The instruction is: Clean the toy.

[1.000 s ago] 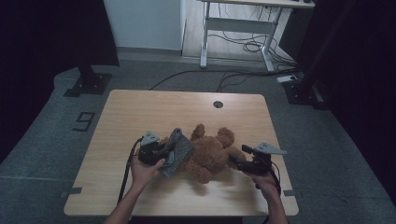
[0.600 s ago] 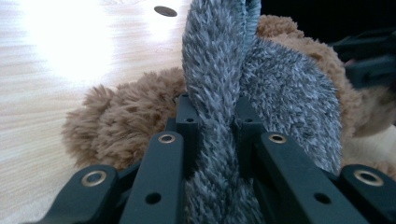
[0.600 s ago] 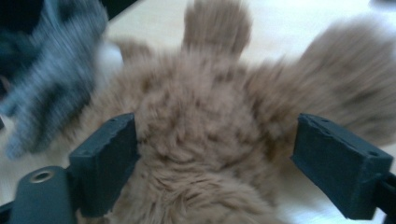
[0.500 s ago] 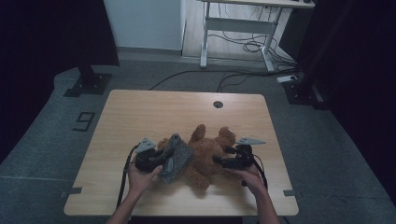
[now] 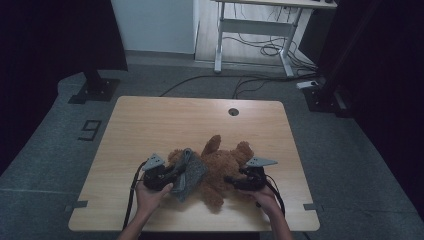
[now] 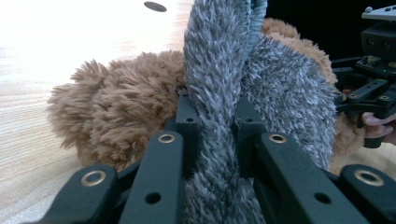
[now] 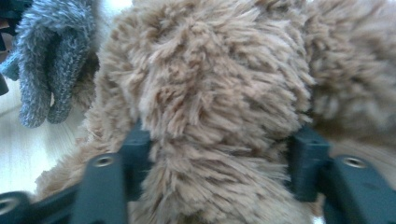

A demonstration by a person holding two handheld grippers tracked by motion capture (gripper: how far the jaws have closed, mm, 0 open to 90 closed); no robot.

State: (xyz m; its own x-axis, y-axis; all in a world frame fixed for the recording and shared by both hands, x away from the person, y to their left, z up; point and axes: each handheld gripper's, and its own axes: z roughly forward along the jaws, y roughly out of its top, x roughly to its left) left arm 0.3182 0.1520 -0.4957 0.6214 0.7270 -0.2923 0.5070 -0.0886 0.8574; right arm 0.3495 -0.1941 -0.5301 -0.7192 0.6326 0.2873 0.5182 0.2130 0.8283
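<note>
A brown teddy bear (image 5: 225, 167) lies on the wooden table (image 5: 165, 120) near its front edge. A fuzzy grey cloth (image 5: 189, 172) drapes over the bear's left side. My left gripper (image 5: 177, 172) is shut on a fold of that grey cloth (image 6: 217, 93), which stands up between its jaws in the left gripper view, with the bear (image 6: 121, 112) behind it. My right gripper (image 5: 229, 179) is at the bear's right side. Its jaws have just been closing, and they now squeeze a thick lump of brown fur (image 7: 210, 93). The grey cloth (image 7: 51, 60) hangs at the upper left of the right gripper view.
A round cable hole (image 5: 233, 111) sits near the table's far edge. Behind the table stands a white desk frame (image 5: 250, 25) with cables on the floor. Dark stands flank the table on both sides.
My right gripper has moved left onto the bear and its jaws have come in on the fur. The left gripper and grey cloth have shifted slightly toward the table's front edge.
</note>
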